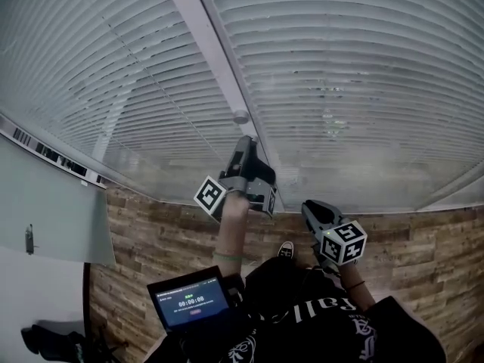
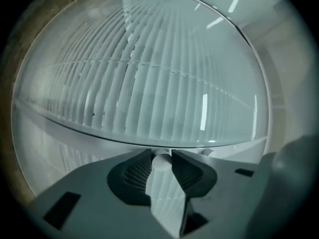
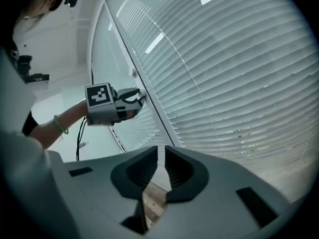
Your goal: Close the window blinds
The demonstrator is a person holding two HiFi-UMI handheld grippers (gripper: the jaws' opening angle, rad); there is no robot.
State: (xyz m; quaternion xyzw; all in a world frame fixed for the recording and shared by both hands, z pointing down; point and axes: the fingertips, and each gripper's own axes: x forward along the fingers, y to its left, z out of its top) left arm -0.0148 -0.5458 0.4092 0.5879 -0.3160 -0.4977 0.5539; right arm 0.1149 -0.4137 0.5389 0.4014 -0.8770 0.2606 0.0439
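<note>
Blinds of white horizontal slats [image 1: 363,74] are hung across the window ahead in two panels, reaching down towards the wood-plank floor [image 1: 423,255]. Nearest, a small dark screen showing a timer [image 1: 190,301] is seen at the person's lap. Just beyond it, the right gripper [image 3: 162,152] is held low and clear of the window; its jaws are parted by only a narrow slit and nothing is between them. Further out, the left gripper [image 3: 141,97] is raised to the white frame bar [image 1: 218,59] that divides the two panels. Its jaws are set against both sides of a small white round knob [image 2: 161,162], which is pinched at the very tips.

The step in hand is judged to be the turning of that knob to tilt the slats. A deeper hold is advised first, since a tip pinch may slip off a smooth round part. The wrist is best rolled about the knob's own axis, without pulling or levering sideways on the bar. The slats should be watched until they are seen lying flat and overlapped.
</note>
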